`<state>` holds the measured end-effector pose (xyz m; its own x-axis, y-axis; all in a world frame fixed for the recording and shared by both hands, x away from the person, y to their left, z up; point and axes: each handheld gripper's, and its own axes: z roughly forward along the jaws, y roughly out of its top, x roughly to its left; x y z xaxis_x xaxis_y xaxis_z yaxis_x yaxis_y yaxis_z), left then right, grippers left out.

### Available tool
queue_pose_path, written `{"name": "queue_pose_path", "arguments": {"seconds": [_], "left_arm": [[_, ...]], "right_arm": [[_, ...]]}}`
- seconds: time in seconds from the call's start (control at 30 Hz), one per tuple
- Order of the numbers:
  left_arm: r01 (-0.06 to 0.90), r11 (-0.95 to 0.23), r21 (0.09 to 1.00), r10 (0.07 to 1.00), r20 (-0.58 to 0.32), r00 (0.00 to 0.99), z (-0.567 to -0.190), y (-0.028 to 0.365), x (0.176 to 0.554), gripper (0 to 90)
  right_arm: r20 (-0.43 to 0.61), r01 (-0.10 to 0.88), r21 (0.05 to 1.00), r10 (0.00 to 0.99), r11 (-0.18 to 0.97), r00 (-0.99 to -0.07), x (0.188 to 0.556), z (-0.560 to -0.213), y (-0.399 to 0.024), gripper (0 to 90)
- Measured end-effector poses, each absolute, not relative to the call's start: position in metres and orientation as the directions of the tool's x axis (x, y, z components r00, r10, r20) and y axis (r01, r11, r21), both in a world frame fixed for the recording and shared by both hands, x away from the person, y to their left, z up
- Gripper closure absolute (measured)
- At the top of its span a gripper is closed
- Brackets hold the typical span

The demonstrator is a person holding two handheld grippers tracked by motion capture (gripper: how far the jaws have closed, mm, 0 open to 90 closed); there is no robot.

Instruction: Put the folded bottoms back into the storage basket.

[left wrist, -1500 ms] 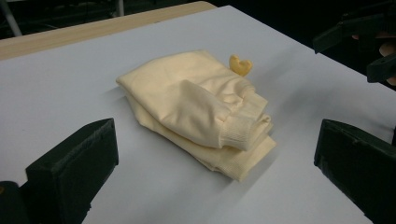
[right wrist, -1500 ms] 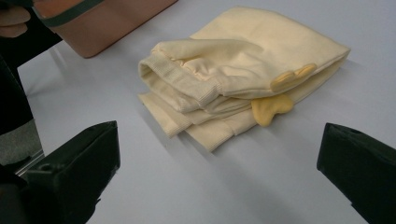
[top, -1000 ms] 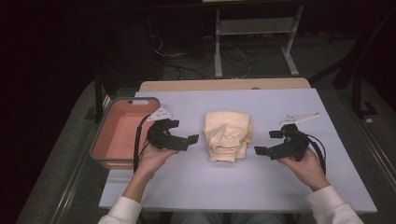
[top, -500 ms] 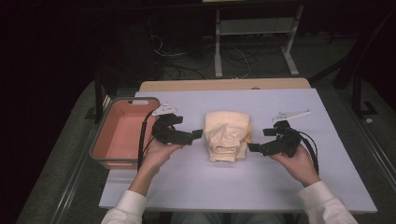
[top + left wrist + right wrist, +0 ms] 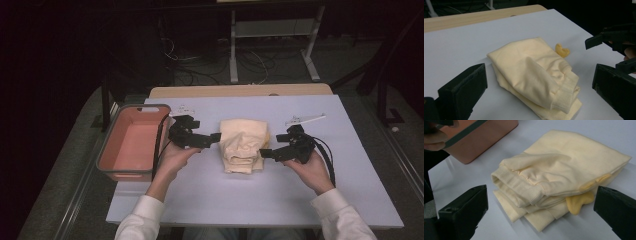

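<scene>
overhead view, gripper views close — shared garment (image 5: 242, 144)

Dim dark surroundings, evenly lit tabletop, soft shadows, slight blur

This looks like a lab or recording room, not a home. A white table (image 5: 280, 195) stands alone on a grey floor (image 5: 65, 190), with the room beyond it dark. Behind the table, loose cables (image 5: 200, 65) sprawl across the floor around the white metal legs of a stand (image 5: 272, 35) (its top is out of frame). A wooden board (image 5: 240, 90) edges the table's far side. The person's hands each hold a black gripper with a trailing cable, left (image 5: 214, 137) and right (image 5: 263, 153), which suits a data-collection setup.
</scene>
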<state>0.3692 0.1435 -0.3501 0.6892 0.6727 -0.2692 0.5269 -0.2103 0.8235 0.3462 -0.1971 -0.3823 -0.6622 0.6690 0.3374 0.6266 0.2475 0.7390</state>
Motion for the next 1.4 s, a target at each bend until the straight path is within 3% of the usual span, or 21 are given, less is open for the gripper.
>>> {"name": "queue_pose_path", "arguments": {"seconds": [1.4], "left_arm": [[0.619, -0.156, 0.770, 0.746, -0.320, 0.585, -0.402, 0.127, 0.421, 0.0]], "right_arm": [[0.391, 0.705, 0.699, 0.765, 0.115, -0.512, 0.377, -0.420, -0.184, 0.0]]}}
